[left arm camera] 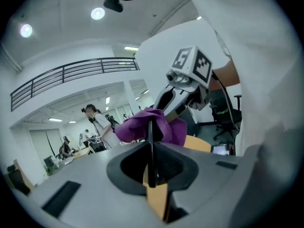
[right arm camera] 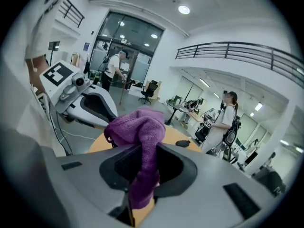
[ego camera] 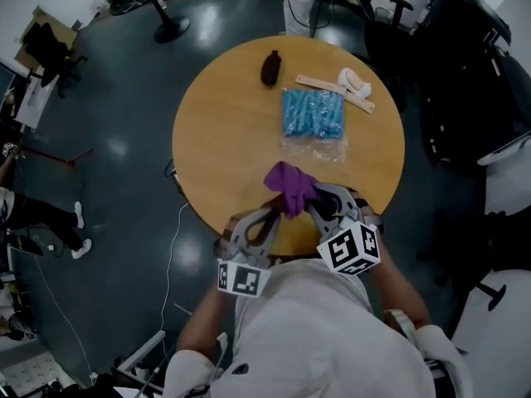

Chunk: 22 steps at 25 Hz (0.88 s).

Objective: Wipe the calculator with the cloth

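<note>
**Now held at both ends, target unclear**

At the tabletop's point(ego camera: 217, 131) 6 o'clock edge, the left gripper point(ego camera: 279, 208) pinches one purple cloth point(ego camera: 290, 186). The right gripper point(ego camera: 313, 207) clamps its other end. Toward 12 o'clock lie one dark oval thing point(ego camera: 270, 67), one blue packet point(ego camera: 313, 113) and one pale curved piece point(ego camera: 352, 84). Which is the calculator I cannot tell; both grippers stand equally near.

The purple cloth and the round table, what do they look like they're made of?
The purple cloth looks like a soft knitted or microfibre textile with a matt finish: a fine fuzzy weave shows, and it bunches and hangs limp. The round table is probably wood or wood-look laminate: it has a smooth, even tan top, but no grain is visible, so I can't tell which.
</note>
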Each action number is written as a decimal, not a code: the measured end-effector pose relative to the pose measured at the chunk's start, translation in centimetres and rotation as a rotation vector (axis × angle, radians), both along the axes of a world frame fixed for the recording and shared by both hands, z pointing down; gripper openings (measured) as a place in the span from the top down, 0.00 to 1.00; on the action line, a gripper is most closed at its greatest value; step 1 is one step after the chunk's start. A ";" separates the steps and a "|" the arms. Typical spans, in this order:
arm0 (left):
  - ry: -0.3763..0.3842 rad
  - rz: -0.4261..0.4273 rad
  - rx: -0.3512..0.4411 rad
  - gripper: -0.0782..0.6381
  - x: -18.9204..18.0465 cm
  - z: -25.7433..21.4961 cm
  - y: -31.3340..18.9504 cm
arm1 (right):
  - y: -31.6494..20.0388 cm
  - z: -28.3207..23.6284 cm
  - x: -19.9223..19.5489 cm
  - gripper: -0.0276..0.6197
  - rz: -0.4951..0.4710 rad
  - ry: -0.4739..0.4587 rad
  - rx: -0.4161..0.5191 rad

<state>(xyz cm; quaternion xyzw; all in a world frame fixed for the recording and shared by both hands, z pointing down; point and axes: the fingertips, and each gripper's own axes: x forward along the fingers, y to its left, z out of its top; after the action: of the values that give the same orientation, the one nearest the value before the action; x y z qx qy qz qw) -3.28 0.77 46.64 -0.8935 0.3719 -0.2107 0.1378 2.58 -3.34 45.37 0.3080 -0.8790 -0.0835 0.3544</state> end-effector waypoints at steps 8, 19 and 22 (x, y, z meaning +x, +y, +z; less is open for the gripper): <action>-0.027 0.079 0.084 0.83 0.0 -2.6 0.0 | -0.2 0.5 1.8 0.83 -0.014 -0.124 -0.151; -0.006 0.108 0.083 0.83 -0.2 -3.9 0.4 | -0.4 4.5 3.4 0.83 0.005 -0.159 -0.269; -0.005 0.110 0.079 0.83 -0.2 -4.0 0.5 | 0.0 5.9 3.8 0.83 0.008 -0.155 -0.293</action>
<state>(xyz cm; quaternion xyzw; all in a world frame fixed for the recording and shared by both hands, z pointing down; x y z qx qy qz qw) -3.45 1.30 42.62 -0.9059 0.3298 -0.1902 0.1854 6.40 -3.38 51.25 0.2618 -0.9052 0.0708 0.3271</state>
